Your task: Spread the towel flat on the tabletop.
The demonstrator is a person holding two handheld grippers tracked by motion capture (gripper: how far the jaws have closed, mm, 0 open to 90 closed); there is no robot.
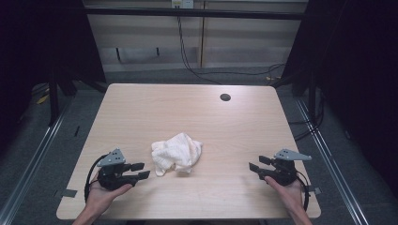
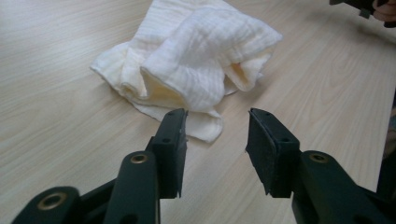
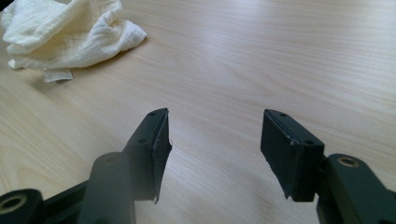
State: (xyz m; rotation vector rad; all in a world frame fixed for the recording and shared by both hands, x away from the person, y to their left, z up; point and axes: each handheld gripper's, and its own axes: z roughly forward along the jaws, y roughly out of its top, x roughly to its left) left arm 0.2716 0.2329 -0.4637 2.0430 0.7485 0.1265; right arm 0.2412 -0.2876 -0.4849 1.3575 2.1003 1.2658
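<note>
While the cream cloth (image 1: pixel 176 153) lies crumpled near the middle of the tabletop (image 1: pixel 187 112), I hold my two grippers low at the near edge, one on each side of it. My left gripper (image 1: pixel 142 170) is just beside the cloth, and in the left gripper view its jaws stand apart with nothing between them; a loose corner of the cloth (image 2: pixel 187 65) lies directly in front of the jaw tips but does not touch them. My right gripper (image 1: pixel 259 163) is well apart from the cloth, on the other side of the tabletop. In the right gripper view its jaws are also open and empty, with bare wood between them, and the cloth (image 3: pixel 65 35) sits far off at the upper left.

I judge that this is the approach step: nothing is gripped yet, and the cloth is in a loose heap with folds over each other. The work is at its beginning.

For the next move, I think the left jaws should go forward and a little down, so that the near corner comes between them, and then close on one layer only. The right gripper has a longer way to travel before it can take an opposite edge. A risk is to pinch several folds together, which would make spreading the cloth difficult.
</note>
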